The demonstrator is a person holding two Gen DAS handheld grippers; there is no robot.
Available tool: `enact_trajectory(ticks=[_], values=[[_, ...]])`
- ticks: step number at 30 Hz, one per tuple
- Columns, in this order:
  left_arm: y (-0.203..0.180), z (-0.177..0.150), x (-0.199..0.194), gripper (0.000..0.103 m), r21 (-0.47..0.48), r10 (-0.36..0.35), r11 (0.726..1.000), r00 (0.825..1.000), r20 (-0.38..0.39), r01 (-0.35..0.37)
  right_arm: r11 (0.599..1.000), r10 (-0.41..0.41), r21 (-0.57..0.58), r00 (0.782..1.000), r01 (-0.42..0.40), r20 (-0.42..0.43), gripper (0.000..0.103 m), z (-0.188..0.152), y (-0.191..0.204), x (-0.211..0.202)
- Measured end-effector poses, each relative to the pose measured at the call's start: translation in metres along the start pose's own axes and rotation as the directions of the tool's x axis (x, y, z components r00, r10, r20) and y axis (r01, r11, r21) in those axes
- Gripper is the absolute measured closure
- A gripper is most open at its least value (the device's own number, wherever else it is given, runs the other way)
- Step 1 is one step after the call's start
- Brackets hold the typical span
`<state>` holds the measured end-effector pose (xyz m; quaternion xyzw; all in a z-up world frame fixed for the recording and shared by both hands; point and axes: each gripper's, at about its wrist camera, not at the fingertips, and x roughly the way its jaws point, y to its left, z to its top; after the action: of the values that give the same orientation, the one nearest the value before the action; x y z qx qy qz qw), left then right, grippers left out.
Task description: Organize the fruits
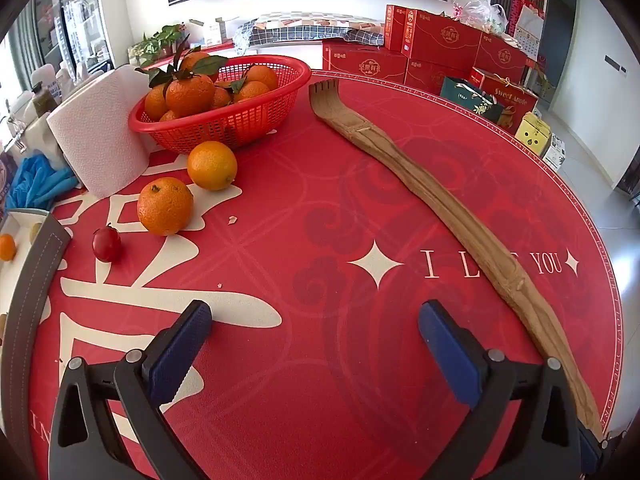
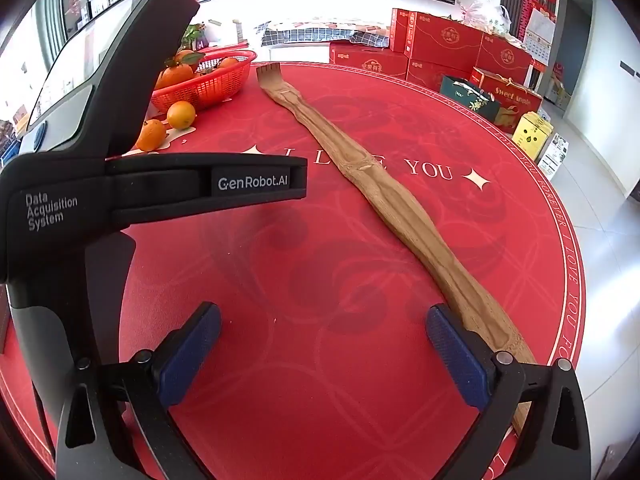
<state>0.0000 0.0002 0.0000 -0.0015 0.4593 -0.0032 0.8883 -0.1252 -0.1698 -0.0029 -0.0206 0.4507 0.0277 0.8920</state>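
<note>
A red mesh basket [image 1: 240,120] with several leafy oranges [image 1: 190,94] stands at the back left of the red table. Two loose oranges [image 1: 212,165] [image 1: 165,206] and a small red tomato [image 1: 106,243] lie in front of it. My left gripper [image 1: 314,316] is open and empty, low over the table, well short of the fruit. My right gripper [image 2: 322,320] is open and empty, over the table beside the left gripper's black body [image 2: 100,168]. The basket [image 2: 208,84] and the loose oranges [image 2: 181,114] [image 2: 151,134] show far left in the right wrist view.
A long wooden back scratcher [image 1: 440,204] lies diagonally across the table, also in the right wrist view [image 2: 392,208], its end by my right finger. A paper towel roll [image 1: 100,136], blue gloves [image 1: 38,184] and a grey-edged tray [image 1: 28,280] holding a small orange fruit [image 1: 7,247] sit at left. Red gift boxes [image 1: 440,48] stand behind.
</note>
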Motion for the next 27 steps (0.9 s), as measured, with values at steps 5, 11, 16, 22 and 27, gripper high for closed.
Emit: enact_trajectory(ticks=[5, 11, 16, 22, 27], values=[[0.0, 0.0, 0.0, 0.0, 0.0, 0.0, 1.0, 1.0, 0.0, 0.0, 1.0, -0.001, 0.002, 1.0, 0.001, 0.0, 0.0, -0.0003, 0.0002, 0.0001], [0.0, 0.0, 0.0, 0.0, 0.0, 0.0, 1.0, 1.0, 0.0, 0.0, 1.0, 0.0, 0.0, 1.0, 0.0, 0.0, 0.0, -0.0001, 0.0003, -0.0001], [0.0, 0.0, 0.0, 0.0, 0.0, 0.0, 1.0, 1.0, 0.0, 0.0, 1.0, 0.0, 0.0, 1.0, 0.0, 0.001, 0.0, -0.0012, -0.0005, 0.0], [0.0, 0.0, 0.0, 0.0, 0.0, 0.0, 1.0, 1.0, 0.0, 0.0, 1.0, 0.001, 0.0, 1.0, -0.001, 0.0, 0.0, -0.0003, -0.0021, -0.0011], [0.0, 0.0001, 0.0, 0.0, 0.0, 0.0, 1.0, 1.0, -0.001, 0.0, 1.0, 0.0, 0.0, 1.0, 0.0, 0.0, 0.0, -0.0003, -0.0017, -0.0011]])
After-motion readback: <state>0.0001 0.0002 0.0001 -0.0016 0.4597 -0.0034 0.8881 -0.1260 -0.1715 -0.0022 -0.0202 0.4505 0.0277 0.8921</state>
